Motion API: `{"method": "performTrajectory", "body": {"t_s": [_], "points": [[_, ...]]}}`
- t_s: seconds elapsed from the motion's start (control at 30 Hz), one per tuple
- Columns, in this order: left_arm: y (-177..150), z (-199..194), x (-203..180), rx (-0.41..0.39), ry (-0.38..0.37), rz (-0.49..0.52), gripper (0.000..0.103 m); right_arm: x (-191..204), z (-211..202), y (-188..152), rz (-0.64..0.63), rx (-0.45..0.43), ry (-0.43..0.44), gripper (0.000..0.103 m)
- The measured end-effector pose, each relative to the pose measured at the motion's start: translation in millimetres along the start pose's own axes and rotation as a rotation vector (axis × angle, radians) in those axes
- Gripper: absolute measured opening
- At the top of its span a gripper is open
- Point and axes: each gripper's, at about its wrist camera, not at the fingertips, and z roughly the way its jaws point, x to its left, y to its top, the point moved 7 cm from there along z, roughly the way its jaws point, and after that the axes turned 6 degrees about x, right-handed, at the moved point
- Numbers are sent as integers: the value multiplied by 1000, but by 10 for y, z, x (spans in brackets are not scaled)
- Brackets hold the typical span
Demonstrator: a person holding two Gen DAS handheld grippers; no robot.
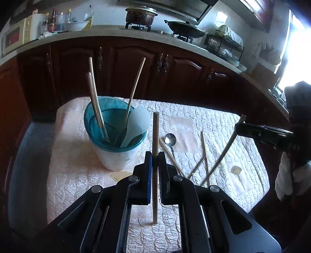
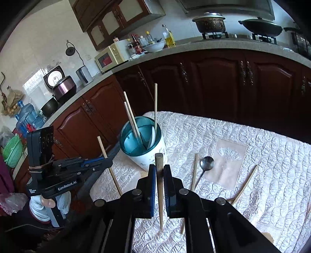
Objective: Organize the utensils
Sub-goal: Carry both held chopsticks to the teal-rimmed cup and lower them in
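My left gripper (image 1: 155, 155) is shut on a wooden chopstick (image 1: 155, 136) held upright, its lower end on the cloth. My right gripper (image 2: 159, 169) is shut on another chopstick (image 2: 159, 186), also upright. The white utensil holder with a teal rim (image 1: 114, 134) stands at the table's far left, holding several chopsticks and a pale rice paddle (image 1: 136, 124); it also shows in the right wrist view (image 2: 143, 140). A metal spoon (image 1: 170, 141) and several loose chopsticks (image 1: 205, 153) lie on the cloth right of the holder. The left gripper shows in the right wrist view (image 2: 108, 162), the right gripper in the left wrist view (image 1: 238, 127).
The table carries a quilted pale cloth (image 1: 223, 124). Dark wooden cabinets (image 1: 136, 68) stand behind it, under a counter with a pot (image 1: 141, 15), a wok (image 1: 184, 29), bottles and a dish rack. A rice cooker (image 2: 62, 85) and water bottle (image 2: 27, 116) are at left.
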Motion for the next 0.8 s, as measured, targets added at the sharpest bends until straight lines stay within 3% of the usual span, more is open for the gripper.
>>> {"method": "performTrajectory", "body": {"t_s": [0.5,0.8], "points": [[112,-313,96,-48,10,-12,5,179,-220,286,-43,-64,11,7],[437,-912,269,-143,3,-37,5,324,-469,606,-72,-121,40,7]]}}
